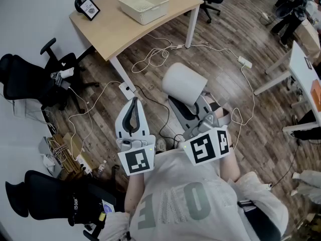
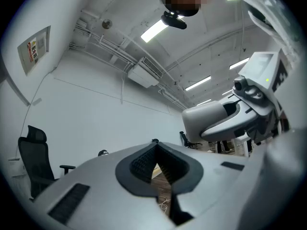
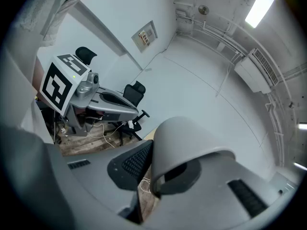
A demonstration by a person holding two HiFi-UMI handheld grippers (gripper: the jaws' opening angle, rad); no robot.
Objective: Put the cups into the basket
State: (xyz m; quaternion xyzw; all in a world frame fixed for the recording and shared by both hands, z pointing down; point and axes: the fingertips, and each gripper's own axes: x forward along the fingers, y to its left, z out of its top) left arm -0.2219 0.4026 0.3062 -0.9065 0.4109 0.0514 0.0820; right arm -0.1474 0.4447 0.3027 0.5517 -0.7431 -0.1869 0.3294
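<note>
My right gripper (image 1: 181, 103) is shut on the rim of a pale grey cup (image 1: 183, 83), held on its side above the floor. In the right gripper view the cup (image 3: 188, 142) sits pinched between the dark pads, its wall covering the right jaw. The left gripper (image 1: 133, 102) hangs beside it, to the left, jaws together with nothing in them. In its own view, the left gripper (image 2: 156, 151) has its pads meeting, and the cup (image 2: 207, 120) shows at the right. A cream basket (image 1: 143, 4) stands empty on a wooden table (image 1: 105, 34) ahead.
A small framed sign (image 1: 90, 7) stands on the table's left corner. White cables (image 1: 155, 54) and a power strip (image 1: 245, 62) trail over the wood floor. Black office chairs (image 1: 30, 82) stand along the left wall, and a white desk (image 1: 306, 69) at the right.
</note>
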